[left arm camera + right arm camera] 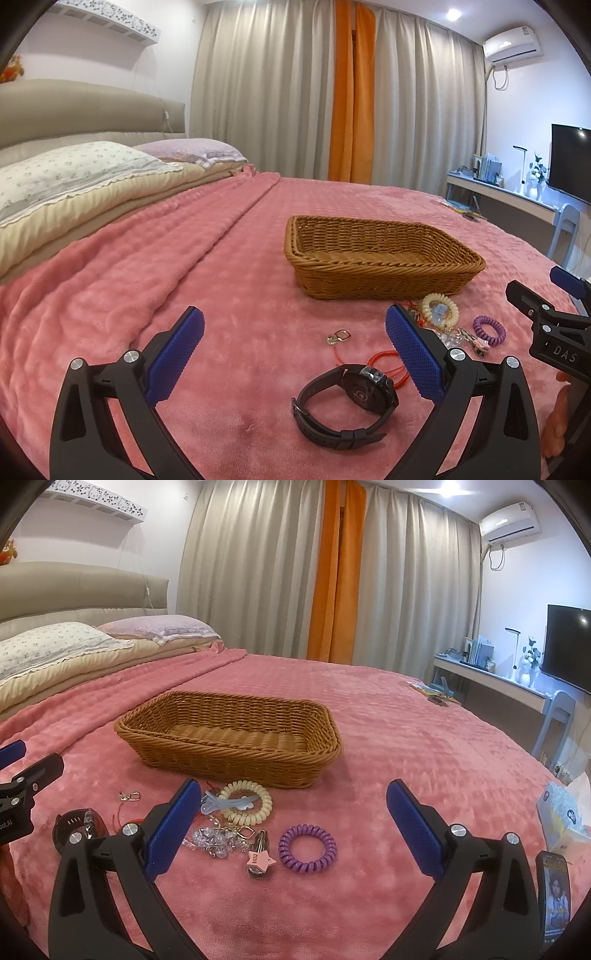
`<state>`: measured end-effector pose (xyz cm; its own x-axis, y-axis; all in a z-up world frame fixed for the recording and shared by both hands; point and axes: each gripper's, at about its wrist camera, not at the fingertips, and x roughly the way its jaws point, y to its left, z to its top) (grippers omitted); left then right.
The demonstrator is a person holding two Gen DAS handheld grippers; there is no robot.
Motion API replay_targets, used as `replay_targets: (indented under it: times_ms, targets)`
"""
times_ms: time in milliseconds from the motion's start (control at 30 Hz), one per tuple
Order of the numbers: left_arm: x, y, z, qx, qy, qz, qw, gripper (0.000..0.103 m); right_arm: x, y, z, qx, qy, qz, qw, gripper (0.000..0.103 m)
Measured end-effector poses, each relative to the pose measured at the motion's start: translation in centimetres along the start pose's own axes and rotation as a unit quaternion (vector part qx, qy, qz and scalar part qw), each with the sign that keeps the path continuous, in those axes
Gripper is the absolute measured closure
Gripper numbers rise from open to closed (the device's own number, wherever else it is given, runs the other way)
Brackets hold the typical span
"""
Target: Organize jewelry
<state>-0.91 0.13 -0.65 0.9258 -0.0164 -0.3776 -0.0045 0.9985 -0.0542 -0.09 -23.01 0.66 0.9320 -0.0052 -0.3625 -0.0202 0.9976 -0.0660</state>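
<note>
An empty wicker basket (384, 254) (229, 734) sits on the pink bed cover. In front of it lies jewelry: a black watch (347, 402) (79, 829), a small silver charm (338, 336) (130, 796), a cream coil tie (440, 309) (246, 802) with a blue clip (225, 802), a purple coil tie (489, 329) (307, 848), a crystal bracelet (214, 840), a pink star clip (260, 860) and a red cord (384, 360). My left gripper (293, 332) is open above the watch. My right gripper (293, 805) is open above the purple tie, and also shows in the left wrist view (546, 295).
Pillows (74, 173) and a headboard lie at the far left. A phone (554, 893) and a tissue pack (565, 812) lie at the right on the bed. A desk (491, 683) with a TV (569, 646) stands beyond the bed's right edge.
</note>
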Motion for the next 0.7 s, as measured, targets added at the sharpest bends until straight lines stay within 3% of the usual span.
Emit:
replay_targets:
  times_ms: [700]
  targets:
    - [0.03, -0.09, -0.06, 0.001, 0.002, 0.0, 1.0, 0.007, 0.04, 0.05, -0.16, 0.001, 0.001, 0.0, 1.0, 0.006]
